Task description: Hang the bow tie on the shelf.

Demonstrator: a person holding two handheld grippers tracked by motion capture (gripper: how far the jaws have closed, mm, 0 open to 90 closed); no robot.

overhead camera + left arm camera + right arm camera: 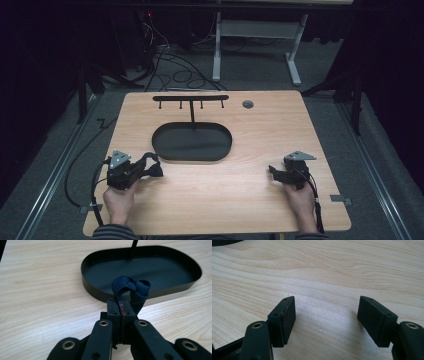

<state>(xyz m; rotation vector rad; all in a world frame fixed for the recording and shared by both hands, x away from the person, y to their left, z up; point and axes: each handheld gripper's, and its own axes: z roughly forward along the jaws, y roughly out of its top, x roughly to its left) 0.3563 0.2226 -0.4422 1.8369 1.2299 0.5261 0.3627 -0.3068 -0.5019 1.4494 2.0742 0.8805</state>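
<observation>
Dark blue fabric loop (131, 288) pinched between closed jaws of left gripper (121, 308), near front rim of black oval metal tray (100, 293). Right gripper (325, 317) jaws apart, nothing between, over light wooden table (324, 272).

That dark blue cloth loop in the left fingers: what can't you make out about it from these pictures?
- Dark blue cloth loop, left gripper view: its lower end is hidden between the shut fingers, so its length is unknown.
- High view: it is too small and dark against the left gripper to show shape.
- What it is cannot be told.
</observation>
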